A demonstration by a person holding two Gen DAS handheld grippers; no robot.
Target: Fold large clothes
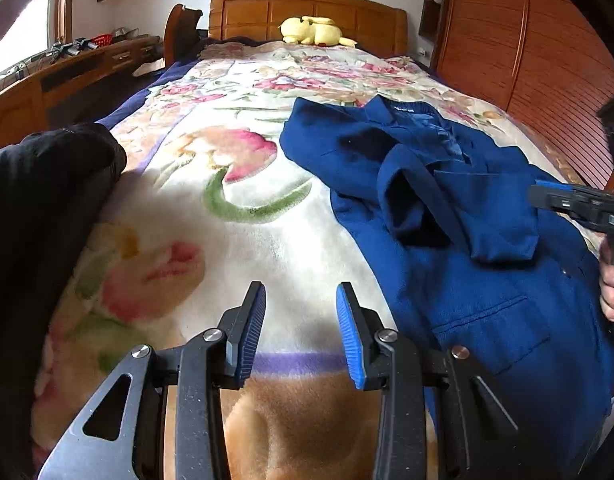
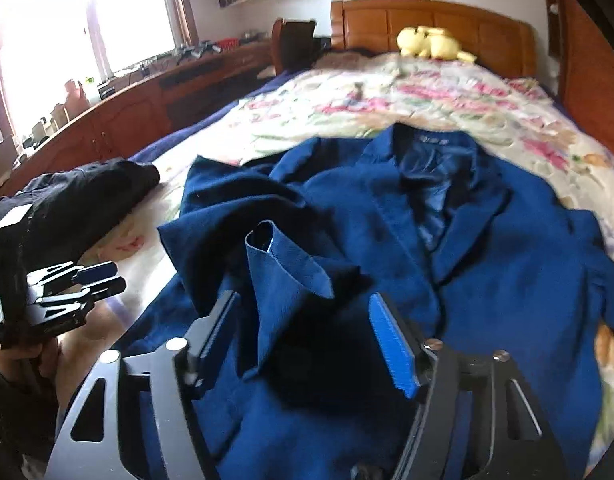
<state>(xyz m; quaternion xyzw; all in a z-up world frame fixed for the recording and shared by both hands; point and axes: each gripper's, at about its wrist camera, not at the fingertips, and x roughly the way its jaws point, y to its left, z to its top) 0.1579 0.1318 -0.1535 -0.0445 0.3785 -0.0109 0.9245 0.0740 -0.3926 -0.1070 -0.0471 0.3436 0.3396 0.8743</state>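
Right now I have both grippers over the bed (image 1: 187, 208), which is covered by a floral blanket (image 1: 235, 92). My left gripper (image 1: 301, 332) hovers above bare blanket near the foot end, its jaws partly apart with nothing between the blue pads; only blanket shows in the gap. From the right wrist view I see that same left gripper (image 2: 97, 276) off to the side, with a hand (image 2: 23, 360) on its handle, clear of the cloth.

My right gripper (image 2: 303, 332) sits low over the blue jacket (image 2: 507, 280). Its jaws stand fairly wide, and a sleeve cuff (image 2: 283, 264) rises up between them, but I see the pads apart from the cloth on both sides, so nothing is gripped. In the left wrist view the right gripper (image 1: 579, 204) reaches in over the jacket's far edge.

The jacket (image 1: 467, 260) lies front up on the right half of the bed, collar toward the headboard (image 1: 307, 12), one sleeve folded across its chest. A black garment (image 2: 79, 200) lies bunched at the left edge of the bed, apart from the jacket. A yellow plush toy (image 1: 313, 31) rests by the headboard.
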